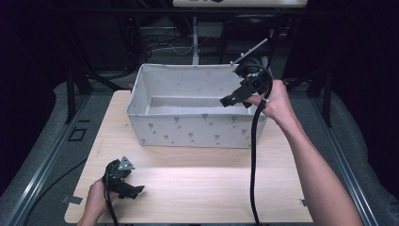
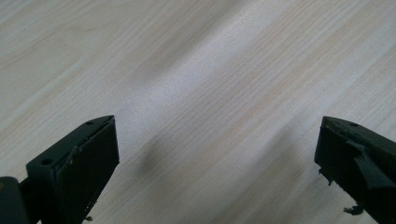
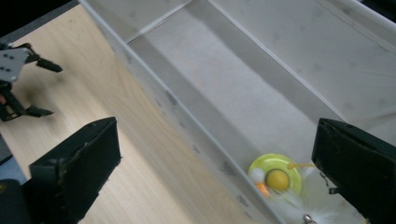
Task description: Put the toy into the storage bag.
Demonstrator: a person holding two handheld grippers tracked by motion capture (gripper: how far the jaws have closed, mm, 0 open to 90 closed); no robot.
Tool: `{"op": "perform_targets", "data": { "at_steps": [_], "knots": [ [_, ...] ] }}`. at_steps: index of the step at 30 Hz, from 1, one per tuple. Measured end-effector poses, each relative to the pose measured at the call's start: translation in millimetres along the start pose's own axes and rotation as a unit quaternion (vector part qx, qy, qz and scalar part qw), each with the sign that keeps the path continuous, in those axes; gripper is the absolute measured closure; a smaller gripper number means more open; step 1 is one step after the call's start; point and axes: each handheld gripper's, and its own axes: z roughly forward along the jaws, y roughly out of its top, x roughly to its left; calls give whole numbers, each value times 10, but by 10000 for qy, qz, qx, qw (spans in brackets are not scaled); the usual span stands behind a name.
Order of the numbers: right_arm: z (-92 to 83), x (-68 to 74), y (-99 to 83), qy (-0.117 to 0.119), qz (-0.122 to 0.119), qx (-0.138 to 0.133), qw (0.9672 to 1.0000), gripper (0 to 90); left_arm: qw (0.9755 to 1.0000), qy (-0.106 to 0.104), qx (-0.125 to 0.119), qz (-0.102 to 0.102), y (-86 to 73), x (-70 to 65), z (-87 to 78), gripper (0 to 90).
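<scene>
Near edge first: left gripper (image 1: 134,184) sits low over the table (image 1: 197,188), jaws spread wide with bare wood between them; further up, the bin (image 1: 188,129) stands across the middle of the table; over its far right corner hangs the right gripper (image 1: 234,100), jaws gaping, gripping nothing. In the right gripper view the toy (image 3: 276,179) lies on the bin floor, close to the near wall, below the jaws and nearer the right-hand one, touching neither; yellow disc flat, ball at its centre, white feathers trailing toward the bottom of that view; its exact long axis is hard to tell.
</scene>
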Motion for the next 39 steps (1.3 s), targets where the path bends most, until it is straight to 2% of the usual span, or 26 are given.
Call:
{"op": "perform_targets", "data": {
  "at_steps": [1, 2, 3, 7, 10, 11, 13, 14, 17, 19, 23, 24, 28, 32, 34, 35, 36, 39],
  "knots": [
    [0, 0, 0, 0, 0, 0, 10000, 0, 10000, 4, 2, 1, 0, -1, 0, 0],
    [1, 89, -2, 55, -107, 3, 9999, 0, 10000, -3, 4, -2, 0, 0, -2, 0],
    [1, 89, -2, 55, -107, 3, 9999, 0, 10000, -3, 4, -2, 0, 0, -2, 0],
    [41, 314, -42, 226, -381, -20, 9990, 0, 10000, 2, 12, 2, 0, -3, 1, 0],
    [71, 392, -70, 300, -478, -9, 9984, 0, 10000, 15, 33, 20, 0, -6, 8, 0],
    [112, 466, -102, 351, -564, 5, 9978, 0, 10000, 15, 32, 21, 1, -6, 8, 0],
    [134, 500, -121, 385, -601, 19, 9974, 0, 10000, 11, 26, 20, 2, -6, 9, 0],
    [188, 579, -167, 434, -699, 64, 9966, 0, 10000, 54, 3, 10, 1, -9, 11, 0],
    [235, 633, -206, 496, -738, 86, 9960, 0, 10000, 42, 7, 1, 1, -8, 18, 0],
    [336, 734, -299, 580, -824, 144, 9948, 0, 10000, 41, 3, -14, 4, -16, 22, 0],
    [427, 800, -389, 672, -861, 215, 9938, 0, 10000, 58, 13, 30, 10, -24, 19, 0],
    [514, 845, -471, 737, -845, 266, 9933, 0, 10000, 73, 30, 32, 8, -23, 19, 0],
    [670, 892, -607, 847, -858, 436, 9917, 0, 10000, 69, 13, 7, 4, -18, 14, 0],
    [807, 902, -722, 916, -806, 543, 9910, 0, 10000, 76, 24, 18, 3, -17, 15, 0],
    [950, 896, -843, 931, -753, 629, 9908, 0, 10000, 72, 38, 33, 1, -15, 15, 0],
    [950, 896, -843, 931, -753, 629, 9908, 0, 10000, 72, 38, 33, 1, -15, 15, 0],
    [1041, 887, -915, 1006, -726, 744, 9895, 0, 10000, 61, 33, 26, -1, -14, 17, 0],
    [1116, 872, -979, 1008, -708, 792, 9892, 0, 10000, 62, 42, 17, -4, -13, 18, 0]
  ]
}}
